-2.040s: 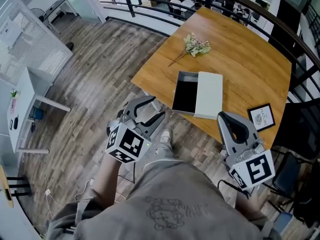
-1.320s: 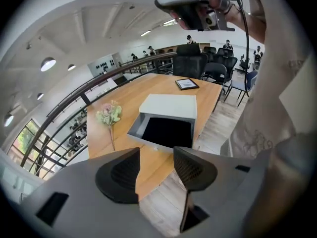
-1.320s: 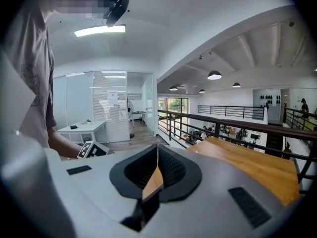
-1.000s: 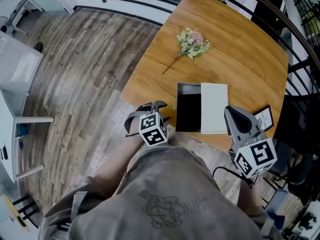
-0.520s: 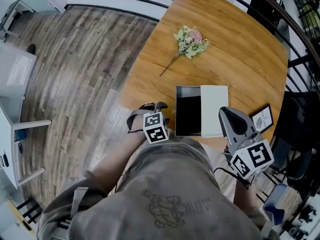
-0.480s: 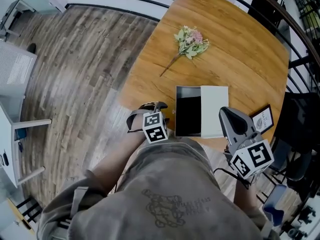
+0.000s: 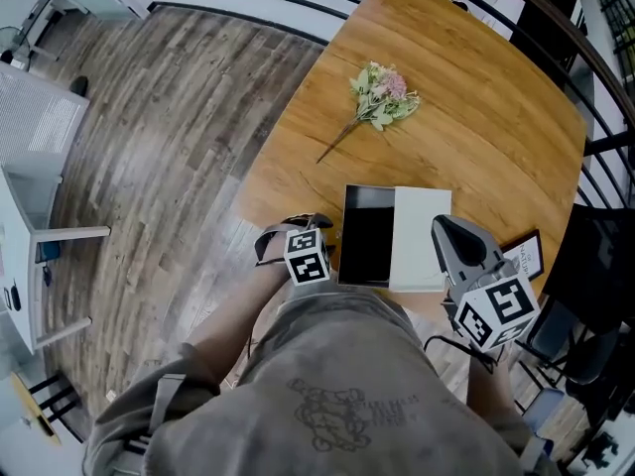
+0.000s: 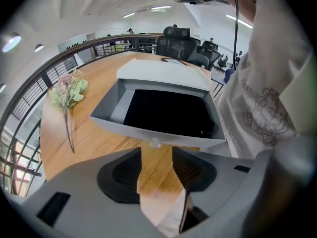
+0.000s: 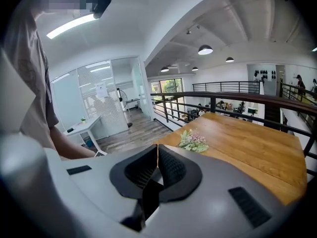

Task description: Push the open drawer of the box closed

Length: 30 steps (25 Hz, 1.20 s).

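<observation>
left claw [image 8: 156, 152] parted, empty, jaws just narrowing slightly, facing front of open drawer [image 8: 159, 133] near bench [image 7: 476, 117] edge. right claw [image 9: 157, 150] clenched on nothing, just beside white box [image 7: 421, 238].

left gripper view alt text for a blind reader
Open grey drawer, black inside, sticks out of a white box on a wooden table. The jaws of the left gripper, apart and empty, have just been closing, facing the drawer knob.

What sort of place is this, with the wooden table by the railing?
Probably an open-plan office on a mezzanine: a black railing runs past the table, a glass-walled room stands beyond, and an office chair sits nearby.
</observation>
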Each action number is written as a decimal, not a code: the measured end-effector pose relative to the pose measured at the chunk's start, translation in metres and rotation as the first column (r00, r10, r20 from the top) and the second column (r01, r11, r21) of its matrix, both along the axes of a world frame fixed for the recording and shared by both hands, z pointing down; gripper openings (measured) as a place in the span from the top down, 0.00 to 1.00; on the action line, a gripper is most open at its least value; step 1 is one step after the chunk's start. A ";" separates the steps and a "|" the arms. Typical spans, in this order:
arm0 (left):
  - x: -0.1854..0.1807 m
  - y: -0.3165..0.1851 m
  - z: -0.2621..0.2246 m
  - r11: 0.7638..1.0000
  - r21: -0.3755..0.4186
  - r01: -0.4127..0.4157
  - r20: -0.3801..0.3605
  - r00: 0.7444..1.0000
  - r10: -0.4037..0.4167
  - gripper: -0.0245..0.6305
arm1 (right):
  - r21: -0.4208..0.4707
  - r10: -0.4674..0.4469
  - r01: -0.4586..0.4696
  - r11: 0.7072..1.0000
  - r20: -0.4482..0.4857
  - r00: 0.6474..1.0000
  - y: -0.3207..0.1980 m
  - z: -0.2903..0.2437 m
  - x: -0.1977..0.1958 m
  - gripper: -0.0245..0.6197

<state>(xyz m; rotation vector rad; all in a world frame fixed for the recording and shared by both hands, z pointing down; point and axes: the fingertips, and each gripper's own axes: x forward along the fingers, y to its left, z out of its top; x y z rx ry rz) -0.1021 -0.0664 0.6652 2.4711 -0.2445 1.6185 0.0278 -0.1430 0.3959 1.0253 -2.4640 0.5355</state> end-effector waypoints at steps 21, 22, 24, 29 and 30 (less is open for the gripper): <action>0.021 -0.001 0.012 0.985 -0.064 -0.160 0.100 0.981 0.166 0.81 | -0.049 0.057 -0.057 0.997 0.003 0.998 -0.011 0.014 0.038 0.91; 0.023 -0.003 0.010 0.985 -0.066 -0.158 0.091 0.982 0.164 0.82 | -0.050 0.059 -0.058 0.997 0.004 0.998 -0.011 0.014 0.038 0.91; 0.031 -0.005 0.004 0.986 -0.067 -0.151 0.055 0.986 0.154 0.84 | -0.050 0.061 -0.061 0.997 0.005 0.998 -0.010 0.015 0.039 0.91; 0.061 -0.006 0.003 0.980 -0.078 -0.182 0.015 0.983 0.184 0.84 | -0.054 0.071 -0.071 0.996 0.001 0.997 -0.007 0.014 0.043 0.91; 0.068 -0.007 0.003 0.980 -0.083 -0.181 0.006 0.983 0.182 0.84 | -0.054 0.075 -0.075 0.996 0.000 0.997 -0.007 0.014 0.045 0.91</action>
